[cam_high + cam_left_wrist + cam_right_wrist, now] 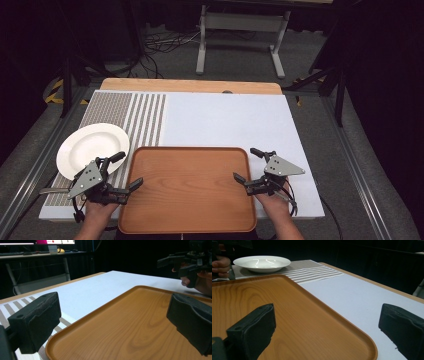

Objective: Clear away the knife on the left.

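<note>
A wooden tray (187, 200) lies bare at the table's near edge, and I see its left rim in the left gripper view (82, 323) and its right rim in the right gripper view (342, 323). A white plate (92, 147) sits to its left on a striped placemat (142, 117). My left gripper (129, 170) hovers at the tray's left rim, open, with its jaws spanning the rim (115, 325). At the tray's right rim is my right gripper (246, 164), also open, straddling that rim (327, 331). Nothing is held.
A white mat (225, 120) covers the table beyond the tray. The table's wooden far edge (190, 85) borders the floor, where a desk frame (240, 30) and cables stand. The plate (262, 263) sits beside the other hand (220, 265).
</note>
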